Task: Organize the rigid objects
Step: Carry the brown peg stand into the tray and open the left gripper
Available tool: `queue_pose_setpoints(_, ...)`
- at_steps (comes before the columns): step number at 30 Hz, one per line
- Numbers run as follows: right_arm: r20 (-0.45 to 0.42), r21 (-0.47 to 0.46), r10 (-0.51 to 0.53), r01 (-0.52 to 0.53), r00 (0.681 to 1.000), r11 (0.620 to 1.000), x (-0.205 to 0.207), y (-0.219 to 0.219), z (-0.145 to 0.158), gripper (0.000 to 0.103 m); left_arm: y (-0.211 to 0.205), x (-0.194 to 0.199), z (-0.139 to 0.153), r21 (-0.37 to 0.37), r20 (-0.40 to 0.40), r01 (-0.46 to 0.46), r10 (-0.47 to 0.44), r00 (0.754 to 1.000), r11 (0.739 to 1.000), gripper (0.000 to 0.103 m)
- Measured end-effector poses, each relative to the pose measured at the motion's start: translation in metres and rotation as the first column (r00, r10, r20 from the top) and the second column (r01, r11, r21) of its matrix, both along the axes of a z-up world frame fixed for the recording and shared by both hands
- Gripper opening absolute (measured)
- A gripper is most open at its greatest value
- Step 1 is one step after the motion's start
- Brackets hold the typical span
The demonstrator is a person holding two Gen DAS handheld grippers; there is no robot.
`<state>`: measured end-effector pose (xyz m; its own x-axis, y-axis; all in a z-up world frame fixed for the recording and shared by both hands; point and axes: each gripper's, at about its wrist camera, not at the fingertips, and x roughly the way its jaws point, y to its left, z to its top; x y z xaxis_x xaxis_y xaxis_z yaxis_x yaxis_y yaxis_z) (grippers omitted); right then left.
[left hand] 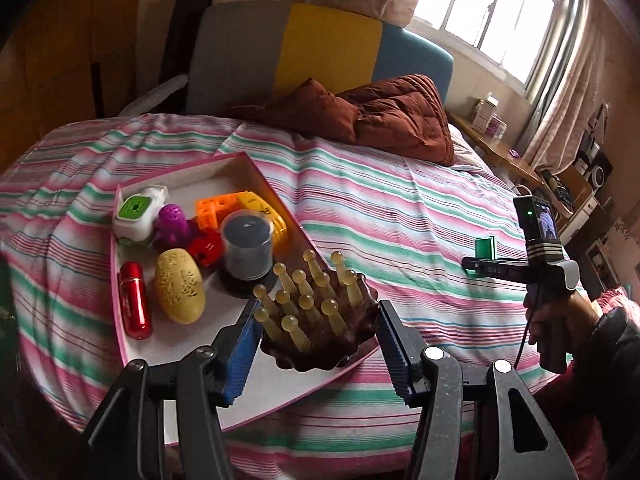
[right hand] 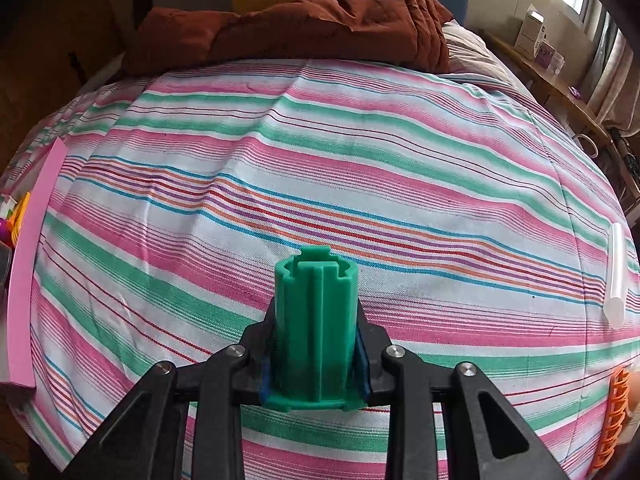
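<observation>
Green spool base behind claw pads

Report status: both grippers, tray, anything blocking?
Left gripper open, straddling brown pegged massager at tray edge. Right gripper shut on green plastic part above striped sheet. Nothing blocking.

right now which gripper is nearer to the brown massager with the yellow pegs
Left. The left gripper has its open fingers on either side of the brown massager at the tray's near corner. The right gripper is off to the right over the bedsheet, holding a green plastic piece.
</observation>
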<state>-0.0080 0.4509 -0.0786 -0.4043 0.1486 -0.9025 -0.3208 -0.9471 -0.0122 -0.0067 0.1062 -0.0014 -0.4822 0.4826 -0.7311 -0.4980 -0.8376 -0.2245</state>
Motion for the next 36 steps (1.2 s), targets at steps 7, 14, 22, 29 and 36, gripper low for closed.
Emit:
queue_pose_setpoints(7, 0.001, 0.02, 0.011, -0.011, 1.0, 1.0, -0.006, -0.006, -0.002, 0.03, -0.021, -0.005, -0.01, -0.003, 0.031, -0.047, 0.047, 0.998, 0.999, 0.057)
queue_pose_setpoints(14, 0.007, 0.045, 0.027, -0.027, 1.0, 0.999, -0.008, -0.011, -0.002, 0.03, -0.056, -0.013, -0.018, -0.006, 0.05, -0.115, 0.116, 0.992, 0.993, 0.057)
queue_pose_setpoints(22, 0.014, 0.056, 0.033, -0.034, 0.999, 0.998, -0.01, -0.012, -0.002, 0.03, -0.09, -0.023, -0.033, -0.029, 0.082, -0.172, 0.174, 0.981, 0.985, 0.057)
queue_pose_setpoints(29, 0.015, 0.058, 0.033, -0.034, 0.999, 0.998, -0.011, -0.012, -0.002, 0.03, -0.074, -0.026, -0.046, -0.073, 0.082, -0.149, 0.155, 0.985, 0.986, 0.058)
queue_pose_setpoints(36, 0.015, 0.058, 0.034, -0.035, 0.999, 0.998, -0.01, -0.012, -0.002, 0.03, -0.081, -0.032, -0.045, -0.064, 0.076, -0.197, 0.202, 0.976, 0.978, 0.065)
